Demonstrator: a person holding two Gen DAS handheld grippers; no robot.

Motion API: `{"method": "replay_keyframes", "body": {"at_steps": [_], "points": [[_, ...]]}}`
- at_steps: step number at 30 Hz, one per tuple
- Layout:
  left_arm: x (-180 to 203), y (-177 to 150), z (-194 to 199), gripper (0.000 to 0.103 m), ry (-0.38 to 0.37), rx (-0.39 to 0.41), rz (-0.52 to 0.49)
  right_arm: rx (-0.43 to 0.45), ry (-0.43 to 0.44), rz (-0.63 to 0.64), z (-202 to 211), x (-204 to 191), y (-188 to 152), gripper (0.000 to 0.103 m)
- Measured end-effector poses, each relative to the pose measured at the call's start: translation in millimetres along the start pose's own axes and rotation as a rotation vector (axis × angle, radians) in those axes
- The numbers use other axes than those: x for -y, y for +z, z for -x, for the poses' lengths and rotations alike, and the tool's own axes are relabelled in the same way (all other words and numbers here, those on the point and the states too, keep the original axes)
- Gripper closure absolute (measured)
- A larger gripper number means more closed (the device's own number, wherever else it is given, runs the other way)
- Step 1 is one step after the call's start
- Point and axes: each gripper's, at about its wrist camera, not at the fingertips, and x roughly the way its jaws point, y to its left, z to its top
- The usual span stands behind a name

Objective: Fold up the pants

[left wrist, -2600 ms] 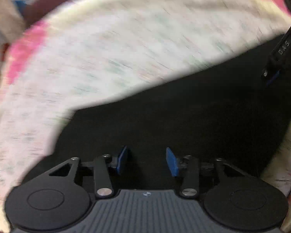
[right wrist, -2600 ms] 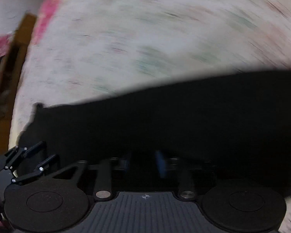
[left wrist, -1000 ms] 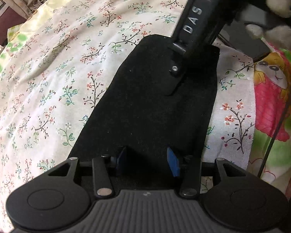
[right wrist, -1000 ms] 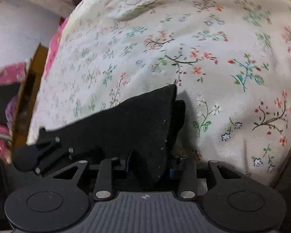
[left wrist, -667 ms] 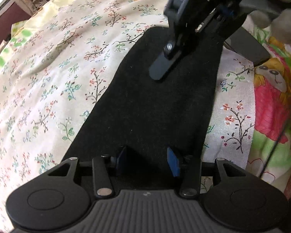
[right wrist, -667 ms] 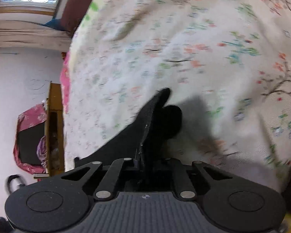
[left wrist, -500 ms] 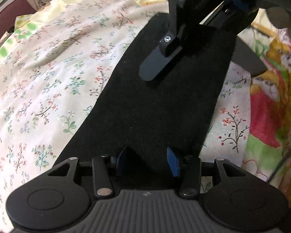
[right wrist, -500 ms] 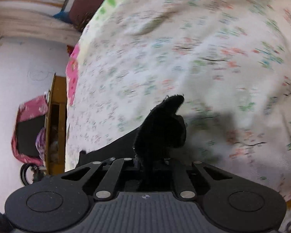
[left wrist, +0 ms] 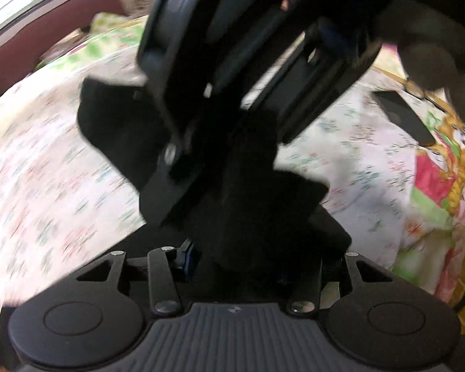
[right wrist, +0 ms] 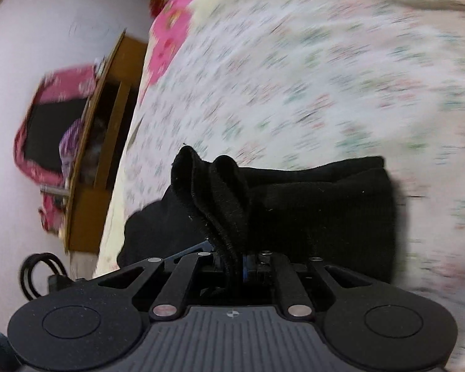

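- Two grippers are in my feeds, and both views have changed a good deal in a second: the pants (left wrist: 257,204) that lay flat and long on the sheet are now bunched and lifted off it.
- Left feed: my left gripper (left wrist: 235,255) keeps the same gap as before, jaws partly apart with black cloth heaped between them; I cannot tell whether the pads press on it.
- The right gripper's body (left wrist: 232,62), which a second ago stood far up the cloth, now looms close and blurred over the top of that view.
- Right feed: my right gripper (right wrist: 232,263) has clamped fully together on the pants (right wrist: 310,210), pinching a doubled hem that stands up in two ridges between the fingers.
- The rest of the black fabric drapes rightward in a thick fold, hanging just above the bed.
- Beneath is a floral bedsheet (right wrist: 294,77), white with small sprigs, smeared by motion.
- At the left of the right feed I see a wooden cabinet (right wrist: 86,170) against a pale wall, with a pink bag (right wrist: 46,117) beside it.
- A dark phone-like slab (left wrist: 403,114) lies on the bed at the right of the left feed.
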Motion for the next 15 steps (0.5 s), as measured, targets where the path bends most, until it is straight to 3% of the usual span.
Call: {"method": "replay_keyframes", "body": {"at_steps": [3,8,12,15], "points": [[-29,-27,12,0.047,0.034,-0.008,0.063,-0.05,-0.009,0.041,-34,-28,-5,0.103],[-66,-71,18,0.048,0.063,-0.087,0.13,-0.1,-0.124,0.093,-90,-52,-12,0.103],[-83,-101,32,0.047,0.078,-0.125,0.153,-0.13,-0.168,0.089,-119,-60,-18,0.08],[-91,-121,50,0.047,0.088,-0.147,0.15,-0.145,-0.121,0.055,-125,-71,-20,0.08]]}}
